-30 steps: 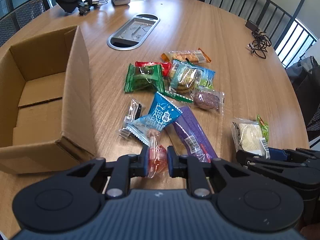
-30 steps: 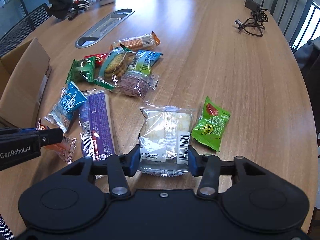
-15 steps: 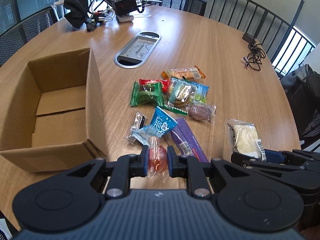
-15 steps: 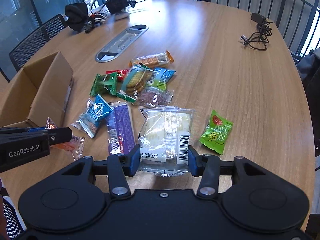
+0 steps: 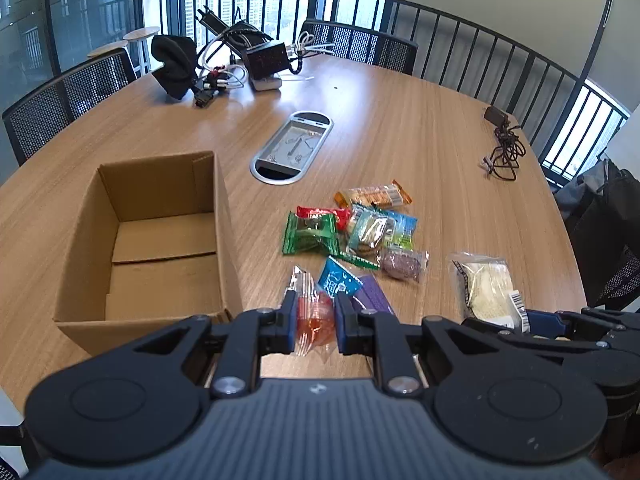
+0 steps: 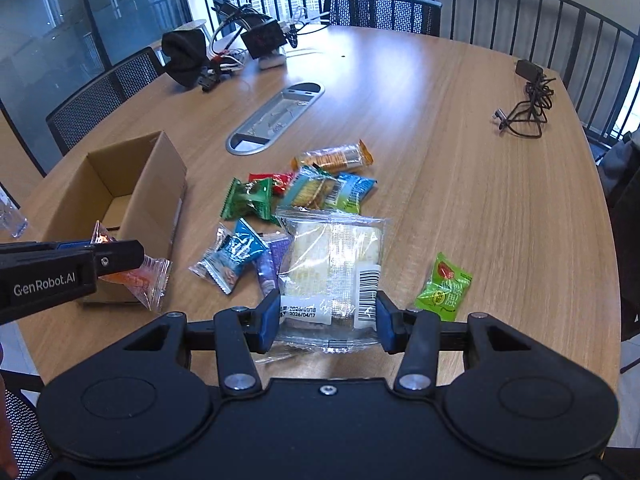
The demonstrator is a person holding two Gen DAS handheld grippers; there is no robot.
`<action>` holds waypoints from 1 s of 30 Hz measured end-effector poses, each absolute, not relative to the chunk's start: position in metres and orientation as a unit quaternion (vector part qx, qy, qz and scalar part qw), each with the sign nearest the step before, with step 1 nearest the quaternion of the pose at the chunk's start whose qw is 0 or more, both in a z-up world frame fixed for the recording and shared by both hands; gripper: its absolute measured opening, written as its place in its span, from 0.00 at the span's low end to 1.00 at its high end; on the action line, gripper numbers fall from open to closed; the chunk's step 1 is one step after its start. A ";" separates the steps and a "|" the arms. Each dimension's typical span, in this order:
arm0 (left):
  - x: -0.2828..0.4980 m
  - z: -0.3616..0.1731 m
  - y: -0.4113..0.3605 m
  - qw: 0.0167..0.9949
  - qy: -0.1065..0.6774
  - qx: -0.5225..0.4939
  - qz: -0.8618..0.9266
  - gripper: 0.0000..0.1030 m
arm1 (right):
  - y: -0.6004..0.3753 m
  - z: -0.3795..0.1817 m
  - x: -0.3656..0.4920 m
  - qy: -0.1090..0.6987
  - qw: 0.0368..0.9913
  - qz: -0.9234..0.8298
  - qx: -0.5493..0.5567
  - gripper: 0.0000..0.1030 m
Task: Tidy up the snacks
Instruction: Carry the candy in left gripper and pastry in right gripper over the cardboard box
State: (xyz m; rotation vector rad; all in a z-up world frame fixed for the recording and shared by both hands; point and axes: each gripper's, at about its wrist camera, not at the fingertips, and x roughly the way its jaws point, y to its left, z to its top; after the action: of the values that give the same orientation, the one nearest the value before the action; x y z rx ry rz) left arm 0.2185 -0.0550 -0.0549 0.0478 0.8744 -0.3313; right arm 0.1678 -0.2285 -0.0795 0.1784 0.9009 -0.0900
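A: How much room is there to move?

B: Plenty. The open brown cardboard box (image 5: 156,240) stands at the left of the round wooden desk (image 5: 420,128), its near wall just left of the left gripper (image 5: 314,322). Bare wood runs between the box and the loose pile of coloured snack packets (image 5: 352,232), and the desk's right edge curves away well beyond the right gripper (image 6: 326,314).

A: What are the grippers doing?

B: The left gripper is clamped on a clear-wrapped orange candy (image 5: 314,316). The right gripper pinches the near end of a clear packet of pale crackers with a barcode (image 6: 332,264). Both packets hang above the desk.

A: Any change from a second ago?

B: Both grippers have risen with their packets; before, each packet lay on the wood. The pile now sits lower and smaller in both views, and the box interior shows fully.

A: And the rest?

B: A small green packet with a red fruit picture (image 6: 444,288) lies alone to the right. A metal cable hatch (image 5: 292,148) sits mid-desk, what looks like tangled electronics (image 5: 240,64) at the far side, a black cable (image 5: 504,148) far right. Mesh chairs (image 5: 60,100) and a dark railing (image 5: 480,40) ring the desk.
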 end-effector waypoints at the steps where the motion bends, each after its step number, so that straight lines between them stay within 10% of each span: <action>1: 0.218 -0.052 -0.054 0.894 0.419 0.023 -0.158 0.17 | -0.227 -0.078 0.168 0.433 0.896 -0.041 0.086 0.45; 30: 0.226 -0.019 0.033 0.921 0.382 -0.019 -0.074 0.17 | -0.149 -0.050 0.200 0.407 0.910 0.064 0.047 0.45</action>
State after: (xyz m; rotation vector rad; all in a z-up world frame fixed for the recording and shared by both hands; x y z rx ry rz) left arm 0.2256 0.0331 -0.0189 -0.0390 0.7843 -0.1515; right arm 0.1997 -0.1491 -0.0504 0.0972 0.8400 0.1330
